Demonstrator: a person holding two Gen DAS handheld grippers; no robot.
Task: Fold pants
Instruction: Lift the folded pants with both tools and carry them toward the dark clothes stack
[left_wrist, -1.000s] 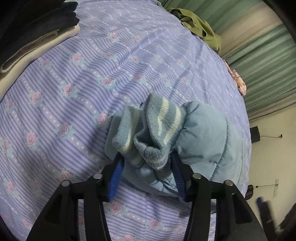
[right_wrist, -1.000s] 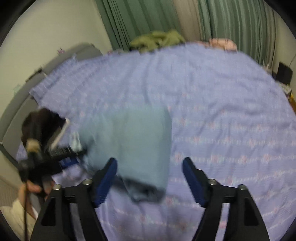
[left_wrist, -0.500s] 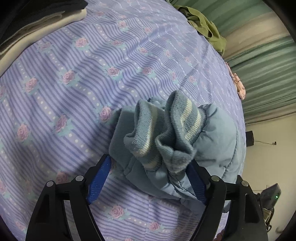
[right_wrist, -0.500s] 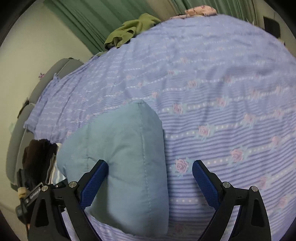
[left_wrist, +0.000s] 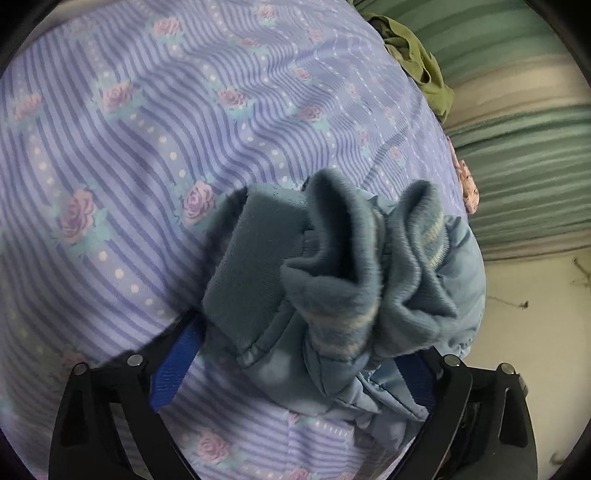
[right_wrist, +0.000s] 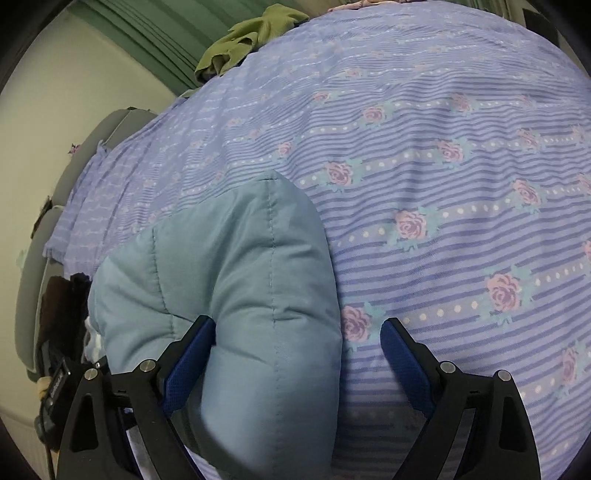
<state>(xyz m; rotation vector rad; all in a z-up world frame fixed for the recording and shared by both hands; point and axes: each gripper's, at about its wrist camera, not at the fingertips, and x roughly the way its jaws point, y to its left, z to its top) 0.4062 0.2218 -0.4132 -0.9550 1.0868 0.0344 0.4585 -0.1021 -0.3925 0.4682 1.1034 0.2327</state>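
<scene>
With the pants (right_wrist: 236, 295) bundled on the bed (right_wrist: 443, 184), my left gripper (left_wrist: 295, 365) and right gripper (right_wrist: 295, 354) both spread wide around them, I'd press the bundle flat before withdrawing.

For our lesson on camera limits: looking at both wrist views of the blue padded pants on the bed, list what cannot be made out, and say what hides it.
- Left wrist view: the left gripper's right finger, mostly covered by the bunched pants cuffs.
- Right wrist view: the rest of the padded pants, cut off by the lower edge behind the right gripper.
- Right wrist view: the dark clothes at the left are too small and too shadowed to identify.
</scene>
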